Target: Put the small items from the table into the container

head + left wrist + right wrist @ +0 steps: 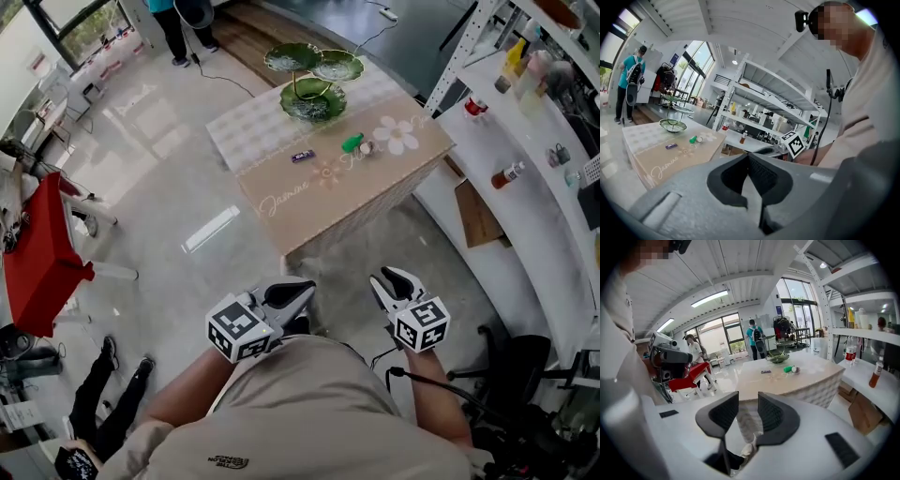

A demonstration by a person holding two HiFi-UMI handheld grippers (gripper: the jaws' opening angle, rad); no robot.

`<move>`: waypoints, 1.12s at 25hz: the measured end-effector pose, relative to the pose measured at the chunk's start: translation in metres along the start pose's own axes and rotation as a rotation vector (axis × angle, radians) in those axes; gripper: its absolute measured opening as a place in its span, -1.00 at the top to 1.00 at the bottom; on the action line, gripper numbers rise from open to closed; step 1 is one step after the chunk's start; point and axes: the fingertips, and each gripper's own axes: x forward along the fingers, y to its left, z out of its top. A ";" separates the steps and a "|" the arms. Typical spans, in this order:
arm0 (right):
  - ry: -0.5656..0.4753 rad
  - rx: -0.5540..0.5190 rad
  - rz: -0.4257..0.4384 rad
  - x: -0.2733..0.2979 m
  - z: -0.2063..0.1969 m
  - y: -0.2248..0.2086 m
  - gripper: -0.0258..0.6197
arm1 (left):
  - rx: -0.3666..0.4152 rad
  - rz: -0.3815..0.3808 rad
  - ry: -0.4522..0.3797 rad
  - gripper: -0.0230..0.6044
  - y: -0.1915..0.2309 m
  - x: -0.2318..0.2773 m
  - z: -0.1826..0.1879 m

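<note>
Glossy pale flooring surrounds a desk [281, 202] draped in beige flower-print cloth. On it a small purple packet [302, 157], a green piece [352, 143] and a pale round bit [367, 147] just beside it lie near the green leaf-shaped tiered dish [314, 98]. Well apart from the desk, the left gripper [298, 292] has its fingers pressed together on nothing, and the right gripper [394, 277] has its fingers spread and empty.

The tan, cloth-covered rectangular tabletop [398, 169] bears the pale cursive word "Jasmine" [284, 200] toward its 7 o'clock corner in the head view. The left gripper view shows the same word. At 6 o'clock, a small dark print [230, 461] on the person's beige shirt [309, 412] is unreadable.
</note>
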 end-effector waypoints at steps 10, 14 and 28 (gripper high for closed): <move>0.067 -0.044 -0.113 0.102 0.058 -0.087 0.50 | -0.010 0.013 -0.033 0.90 0.100 0.001 0.038; 0.082 0.009 -0.134 0.137 0.071 -0.113 0.44 | -0.060 0.050 -0.051 0.90 0.127 -0.006 0.042; 0.076 0.381 -0.090 0.246 0.104 -0.257 0.39 | -0.110 0.244 -0.043 0.90 0.189 0.028 0.069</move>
